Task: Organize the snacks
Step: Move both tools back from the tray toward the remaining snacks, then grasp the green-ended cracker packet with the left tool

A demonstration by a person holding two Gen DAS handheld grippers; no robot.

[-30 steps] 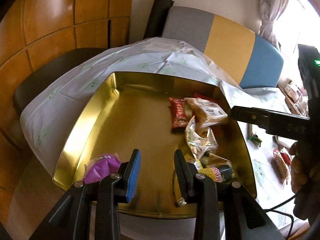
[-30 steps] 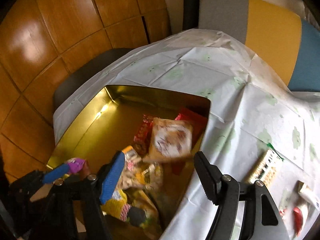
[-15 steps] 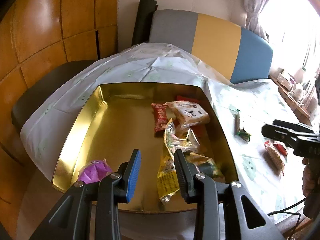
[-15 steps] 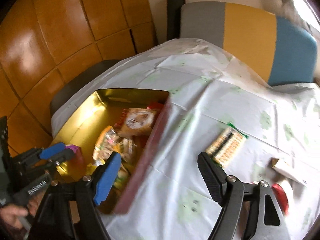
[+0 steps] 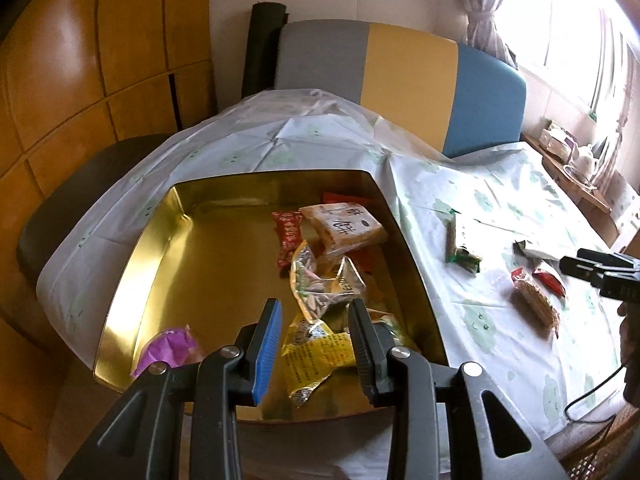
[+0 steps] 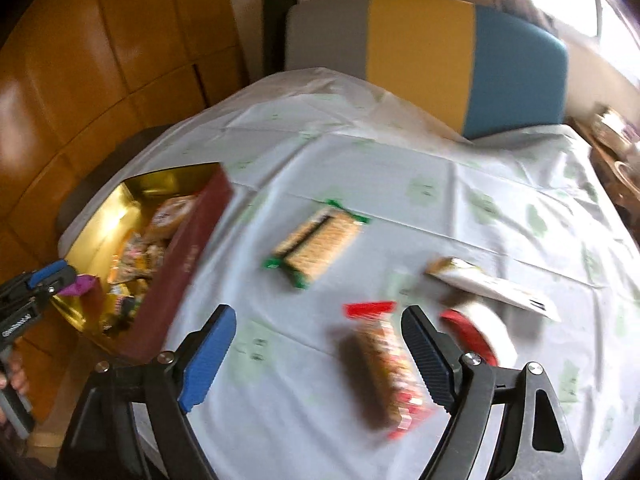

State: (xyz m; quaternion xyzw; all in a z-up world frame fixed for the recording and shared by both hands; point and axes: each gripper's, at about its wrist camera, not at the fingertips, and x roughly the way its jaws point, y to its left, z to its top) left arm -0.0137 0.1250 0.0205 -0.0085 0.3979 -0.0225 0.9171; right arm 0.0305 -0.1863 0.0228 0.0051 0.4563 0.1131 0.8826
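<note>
Left hand-held gripper [image 5: 314,326] angled down over the near edge of the gold tin [image 5: 132,280], jaws set narrow with nothing between the pads. A yellow packet [image 5: 316,350] lies in the tin behind the gap.

Right hand-held gripper [image 6: 318,354] also tilted down, out over the surface [image 6: 400,184] right of the tin; jaws opening and wide, pads clear of everything. A brown-and-red snack bar [image 6: 384,364] lies on the cloth below the gap, blurred.

Tin holds a pile of snacks along its right side: a tan biscuit pack [image 5: 344,230], a red wrapper [image 5: 287,234], a clear crinkled bag [image 5: 324,286]. A purple packet [image 5: 168,348] sits apart in the near left corner.

On the surface: a green-edged cracker pack [image 6: 320,242], a white box [image 6: 492,288], a red-and-white packet [image 6: 476,328].

White green-print cloth covers the surface. Grey-yellow-blue chair back [image 5: 400,80] at the far side, wood panelling [image 5: 80,80] left, bright window [image 5: 560,20] right.
</note>
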